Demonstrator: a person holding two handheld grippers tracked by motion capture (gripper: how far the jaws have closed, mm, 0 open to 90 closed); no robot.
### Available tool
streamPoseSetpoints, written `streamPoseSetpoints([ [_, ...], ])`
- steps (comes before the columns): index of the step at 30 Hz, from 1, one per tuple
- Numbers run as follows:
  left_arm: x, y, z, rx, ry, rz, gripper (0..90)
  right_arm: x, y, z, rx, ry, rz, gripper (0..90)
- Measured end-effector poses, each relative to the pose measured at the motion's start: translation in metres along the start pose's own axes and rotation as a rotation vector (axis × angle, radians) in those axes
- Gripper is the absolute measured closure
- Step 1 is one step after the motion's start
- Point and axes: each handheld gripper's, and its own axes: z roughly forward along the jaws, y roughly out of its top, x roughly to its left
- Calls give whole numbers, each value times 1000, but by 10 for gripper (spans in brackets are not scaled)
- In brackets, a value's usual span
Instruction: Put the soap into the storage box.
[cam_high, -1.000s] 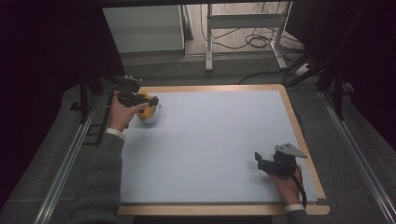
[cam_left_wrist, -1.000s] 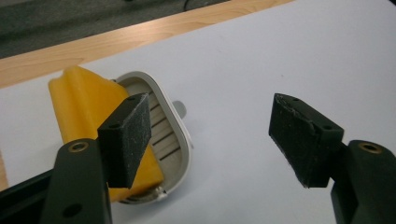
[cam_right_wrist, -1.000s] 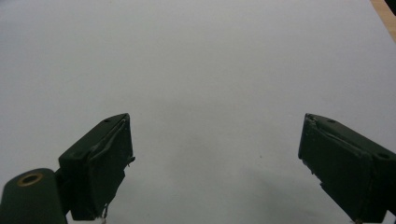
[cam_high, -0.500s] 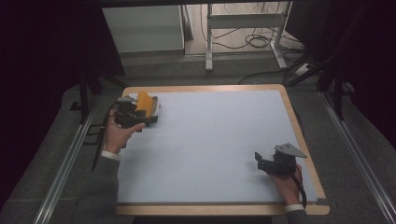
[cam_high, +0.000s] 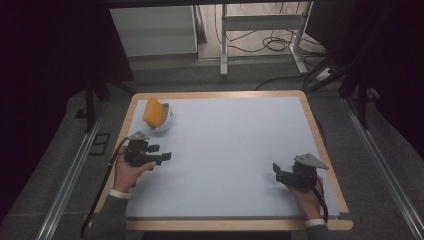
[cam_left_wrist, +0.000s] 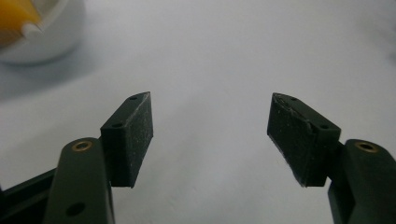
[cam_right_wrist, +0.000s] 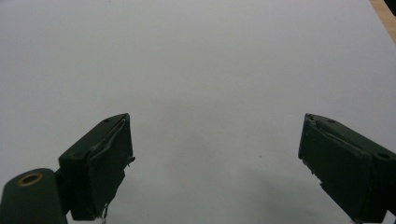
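A yellow-orange sponge (cam_high: 152, 113) leans upright in a small white bowl (cam_high: 165, 123) at the far left of the white mat (cam_high: 230, 145). The same bowl (cam_left_wrist: 44, 32) and sponge (cam_left_wrist: 11, 14) sit at the top left of the left gripper view. My left gripper (cam_high: 164, 154) is open, nearer the person than the bowl and apart from it, with nothing between its pads (cam_left_wrist: 133, 135). My right gripper (cam_high: 276, 170) is open over bare mat at the near right, its pads (cam_right_wrist: 105, 163) wide apart and empty.
The mat lies on a wooden-edged table (cam_high: 320, 130). Metal rails (cam_high: 380, 160) run along both sides. Behind the table stand a white cabinet (cam_high: 152, 30) and a metal frame (cam_high: 260, 30) with cables on the floor.
My left gripper has let go of the sponge, leaving it in the bowl, and has drawn back toward the person with its jaws open. The right gripper has not moved.
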Motion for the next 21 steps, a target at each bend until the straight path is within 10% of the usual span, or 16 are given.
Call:
streamPoseSetpoints([
  [21, -3, -12, 17, 47, 34, -1, 279, 0, 0, -1, -8, 1, -2, 102],
])
